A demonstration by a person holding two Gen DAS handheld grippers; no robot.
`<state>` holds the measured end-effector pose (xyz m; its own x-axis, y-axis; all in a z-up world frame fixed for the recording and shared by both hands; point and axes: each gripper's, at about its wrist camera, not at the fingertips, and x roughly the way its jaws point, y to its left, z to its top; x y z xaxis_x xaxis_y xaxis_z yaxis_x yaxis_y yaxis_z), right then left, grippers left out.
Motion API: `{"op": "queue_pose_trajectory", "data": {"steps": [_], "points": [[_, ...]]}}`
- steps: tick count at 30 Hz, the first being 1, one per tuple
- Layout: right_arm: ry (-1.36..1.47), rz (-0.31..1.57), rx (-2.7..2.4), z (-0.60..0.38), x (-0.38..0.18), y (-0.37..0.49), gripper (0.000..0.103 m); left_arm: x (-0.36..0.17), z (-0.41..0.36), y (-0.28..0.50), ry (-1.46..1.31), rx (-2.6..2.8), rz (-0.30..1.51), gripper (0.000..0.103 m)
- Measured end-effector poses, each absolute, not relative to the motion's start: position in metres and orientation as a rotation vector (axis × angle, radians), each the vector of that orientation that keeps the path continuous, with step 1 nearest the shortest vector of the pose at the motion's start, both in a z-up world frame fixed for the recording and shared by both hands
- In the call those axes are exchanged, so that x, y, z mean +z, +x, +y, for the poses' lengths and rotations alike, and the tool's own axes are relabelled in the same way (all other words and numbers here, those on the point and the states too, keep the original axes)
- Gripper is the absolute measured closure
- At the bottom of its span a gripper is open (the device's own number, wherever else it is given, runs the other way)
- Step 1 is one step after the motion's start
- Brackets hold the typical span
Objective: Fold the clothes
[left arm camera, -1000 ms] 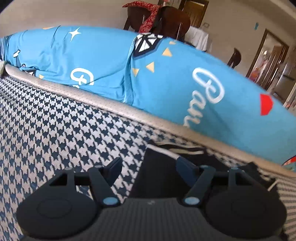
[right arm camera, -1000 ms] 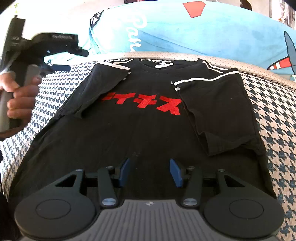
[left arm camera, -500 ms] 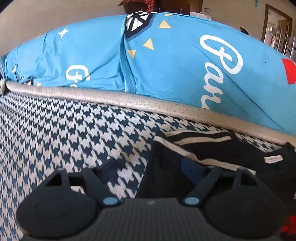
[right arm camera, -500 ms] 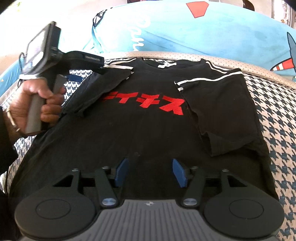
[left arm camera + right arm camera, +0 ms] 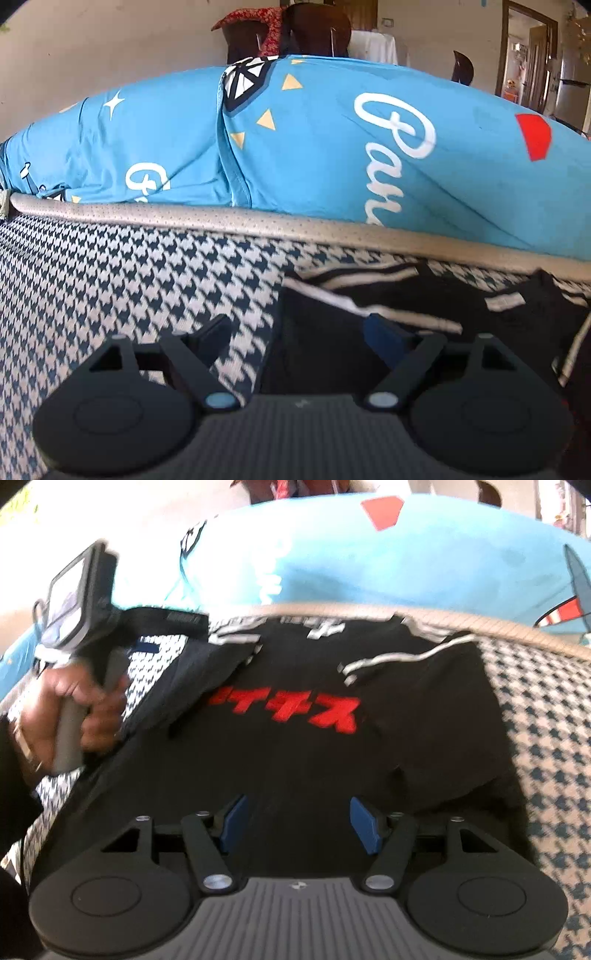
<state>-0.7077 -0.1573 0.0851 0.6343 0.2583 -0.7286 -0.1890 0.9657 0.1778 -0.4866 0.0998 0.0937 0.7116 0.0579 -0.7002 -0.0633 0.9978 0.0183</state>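
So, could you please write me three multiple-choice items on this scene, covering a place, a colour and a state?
1. Where does the black T-shirt lie?
A. on the houndstooth-patterned cushion
B. on a wooden floor
C. on a hanger

2. What colour is the lettering on its chest?
A. white
B. red
C. yellow

3. How does the right gripper stand?
A. shut on a sleeve
B. shut on nothing
C. open above the shirt

Answers: 1 A, the checked fabric shows around the shirt; 2 B, the print is bright red; 3 C, its blue pads stand well apart with nothing between.
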Motion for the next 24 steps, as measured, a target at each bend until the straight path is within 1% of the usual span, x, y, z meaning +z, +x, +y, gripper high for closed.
{"op": "queue_pose_trajectory", "data": {"steps": [5, 7, 9, 11, 14, 19, 22, 24], "points": [[0.139, 0.793, 0.193, -0.178, 0.095, -0.706, 0.041, 0.094, 0.110, -0.507, 0.015, 0.087, 0.810, 0.020], [0.157, 0.777, 0.165, -0.186, 0.098, -0.705, 0.043, 0.092, 0.115, -0.514, 0.011, 0.095, 0.832, 0.020], [0.170, 0.769, 0.133, -0.193, 0.099, -0.704, 0.048, 0.090, 0.119, -0.520, 0.008, 0.093, 0.848, 0.020], [0.177, 0.766, 0.106, -0.199, 0.099, -0.702, 0.049, 0.088, 0.119, -0.528, 0.033, 0.097, 0.853, 0.020], [0.174, 0.772, 0.077, -0.205, 0.095, -0.699, 0.050, 0.086, 0.116, -0.537, 0.076, 0.104, 0.852, 0.020], [0.170, 0.787, 0.036, -0.214, 0.087, -0.695, 0.050, 0.073, 0.111, -0.544, 0.114, 0.097, 0.904, 0.019], [0.159, 0.824, 0.044, -0.214, 0.076, -0.692, 0.050, 0.069, 0.108, -0.550, 0.131, 0.105, 0.895, 0.017], [0.112, 0.816, 0.048, -0.209, 0.071, -0.694, 0.050, 0.069, 0.108, -0.553, 0.134, 0.106, 0.896, 0.016]]}}
